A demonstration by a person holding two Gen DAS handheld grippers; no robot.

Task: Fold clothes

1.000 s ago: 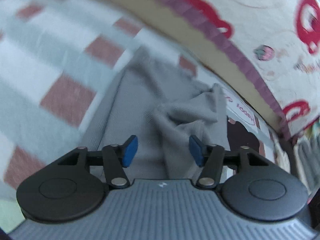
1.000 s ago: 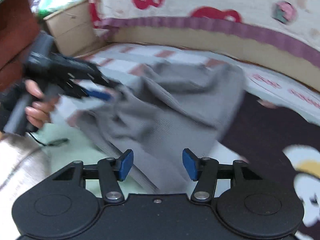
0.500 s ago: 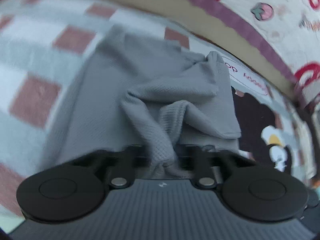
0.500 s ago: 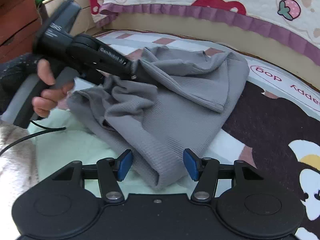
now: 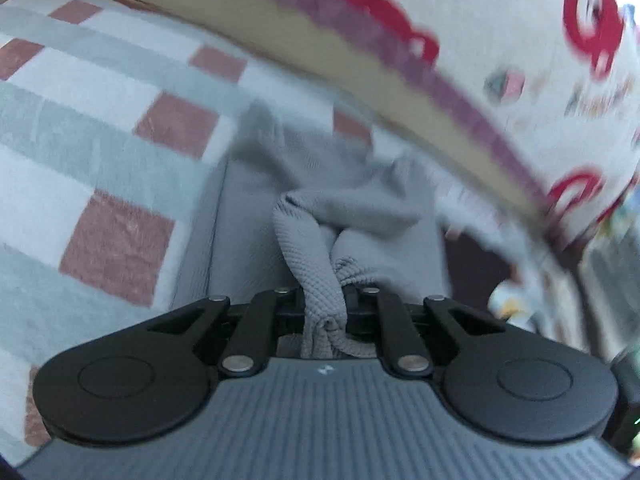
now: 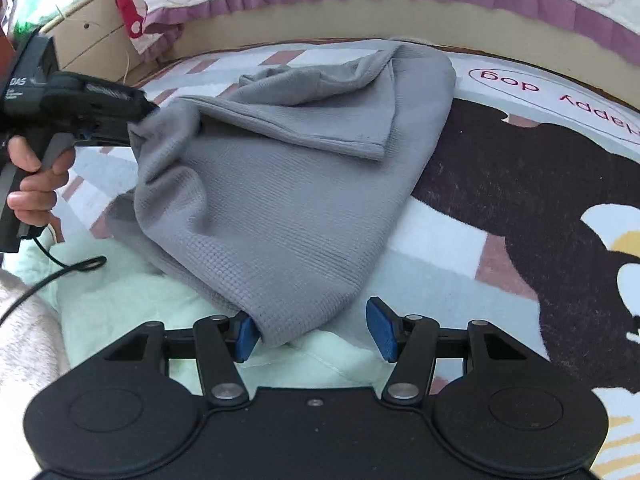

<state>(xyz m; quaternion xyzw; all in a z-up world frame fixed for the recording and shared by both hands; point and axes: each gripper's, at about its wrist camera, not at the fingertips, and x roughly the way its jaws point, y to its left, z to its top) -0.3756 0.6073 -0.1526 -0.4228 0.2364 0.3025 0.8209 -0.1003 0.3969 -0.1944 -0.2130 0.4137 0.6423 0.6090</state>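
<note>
The left tongs have just pressed together and now pinch a bunched edge of the grey garment, where one second ago they stood spread with cloth only in front. The garment lies crumpled on the patterned blanket, its near corner at six o'clock. The right tongs stay spread around that corner, so I think the second pinch comes next.

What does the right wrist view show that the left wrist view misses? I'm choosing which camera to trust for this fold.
Only the right wrist view shows the open right gripper with the garment's near corner between its pads, the hand, the "happy dog" mat and the cable. Only the left wrist view shows cloth bunched inside the shut left gripper. Both show the grey waffle-knit garment and the checked blanket.
</note>
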